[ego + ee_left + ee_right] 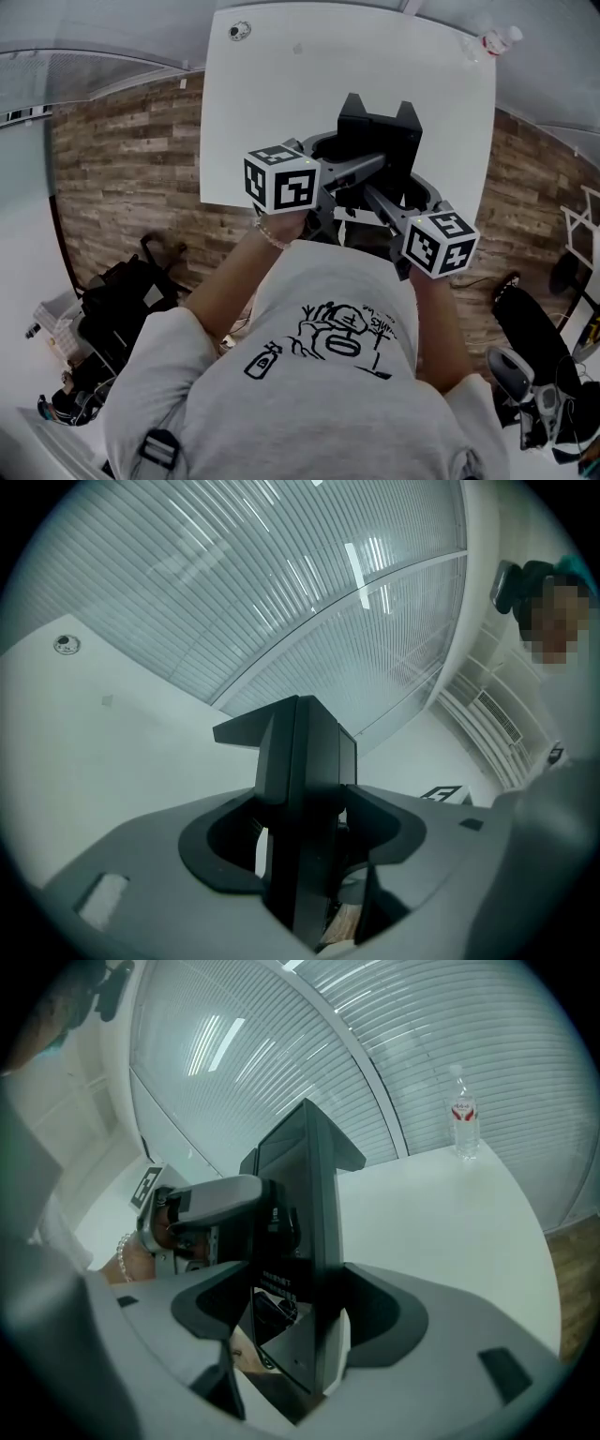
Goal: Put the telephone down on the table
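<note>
A black desk telephone [377, 141] hangs over the near edge of the white table [272, 103], carried between both grippers. My left gripper [330, 184] grips its left side, and in the left gripper view the black telephone body [300, 799] stands edge-on between the jaws, which press on it. My right gripper [380, 197] grips its right side; in the right gripper view the telephone [305, 1241] fills the gap between the jaws, with the left gripper [202, 1206] visible beyond it. Whether the telephone touches the table is hidden.
A water bottle [495, 40] stands at the table's far right corner, also seen as the bottle [463, 1115]. A round cable port [240, 30] sits at the far left corner. Wood floor surrounds the table; black bags [122, 291] lie at left, chairs at right.
</note>
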A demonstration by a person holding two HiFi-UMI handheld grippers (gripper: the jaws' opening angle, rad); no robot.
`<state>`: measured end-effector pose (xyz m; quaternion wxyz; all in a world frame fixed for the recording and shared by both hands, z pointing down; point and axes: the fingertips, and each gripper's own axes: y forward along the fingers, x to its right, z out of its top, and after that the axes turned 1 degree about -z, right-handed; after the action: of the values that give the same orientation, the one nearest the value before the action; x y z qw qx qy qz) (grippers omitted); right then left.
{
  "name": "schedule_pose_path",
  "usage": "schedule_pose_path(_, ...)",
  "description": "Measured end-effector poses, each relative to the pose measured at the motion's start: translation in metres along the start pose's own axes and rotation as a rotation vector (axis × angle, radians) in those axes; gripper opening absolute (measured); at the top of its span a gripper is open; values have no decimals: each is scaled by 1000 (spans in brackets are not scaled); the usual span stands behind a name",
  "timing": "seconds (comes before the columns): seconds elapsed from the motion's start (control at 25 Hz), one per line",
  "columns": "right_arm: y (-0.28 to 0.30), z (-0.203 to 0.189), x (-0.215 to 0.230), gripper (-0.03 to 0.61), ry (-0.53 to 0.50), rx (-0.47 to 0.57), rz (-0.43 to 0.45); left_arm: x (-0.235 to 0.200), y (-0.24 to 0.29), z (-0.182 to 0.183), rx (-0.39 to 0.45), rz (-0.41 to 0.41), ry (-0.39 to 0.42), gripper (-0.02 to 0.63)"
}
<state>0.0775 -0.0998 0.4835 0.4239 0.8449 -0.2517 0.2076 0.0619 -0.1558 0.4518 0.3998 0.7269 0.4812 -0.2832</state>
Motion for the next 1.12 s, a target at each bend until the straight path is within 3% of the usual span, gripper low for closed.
schedule_pose_path(1.12, 97, -26, 103, 301, 91, -52, -13, -126, 76, -22, -59, 11, -50, 276)
